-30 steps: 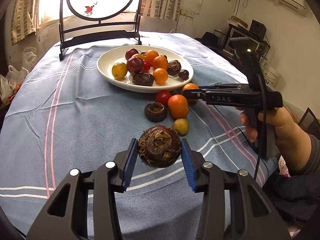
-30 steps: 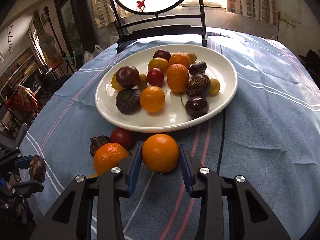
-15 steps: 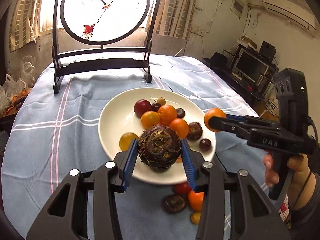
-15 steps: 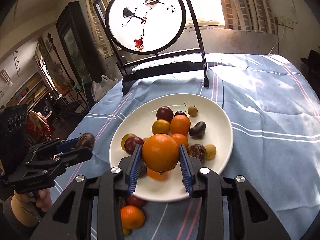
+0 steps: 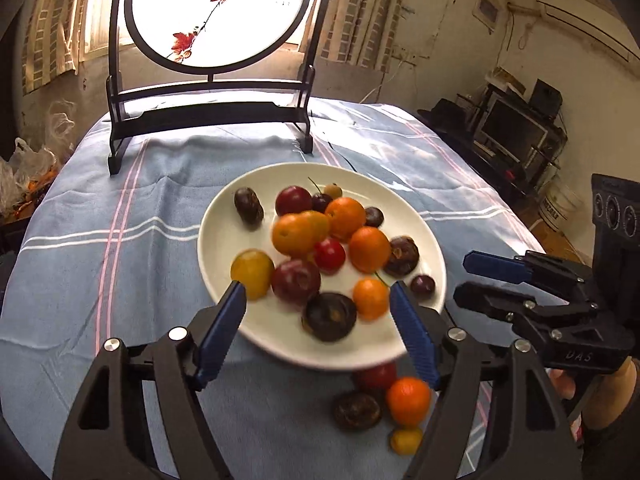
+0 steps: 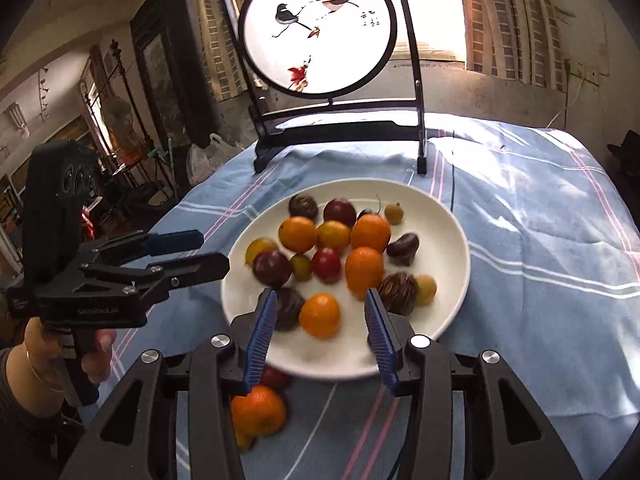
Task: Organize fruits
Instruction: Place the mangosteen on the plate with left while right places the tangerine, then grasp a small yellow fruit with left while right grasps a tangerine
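A white plate (image 5: 224, 216) (image 6: 448, 248) on the blue cloth holds several oranges, plums and dark brown fruits. My left gripper (image 5: 320, 318) (image 6: 212, 250) hovers over the plate's near rim. Its jaws are opening and nothing is between the pads. A dark brown fruit (image 5: 248, 205) (image 6: 303, 205) lies blurred at the plate's far left. My right gripper (image 6: 320, 304) (image 5: 464, 278) hangs over the near rim too, jaws opening and holding nothing. A blurred orange (image 5: 294, 234) (image 6: 298, 234) rests among the fruit. Loose on the cloth before the plate lie an orange (image 5: 408, 400) (image 6: 258, 410), a red fruit (image 5: 376, 376), a dark fruit (image 5: 356, 410) and a small yellow one (image 5: 406, 440).
A round painted screen on a black stand (image 5: 216, 12) (image 6: 320, 32) stands at the table's far edge. Plastic bags (image 5: 28, 164) sit beyond the left edge, and shelves with a monitor (image 5: 512, 128) stand to the right. A person's hand (image 6: 92, 344) holds the left gripper's handle.
Both grippers lifted from the cloth to above the plate. The left let go of the dark brown fruit and the right let go of its orange; both fruits now lie on the plate.
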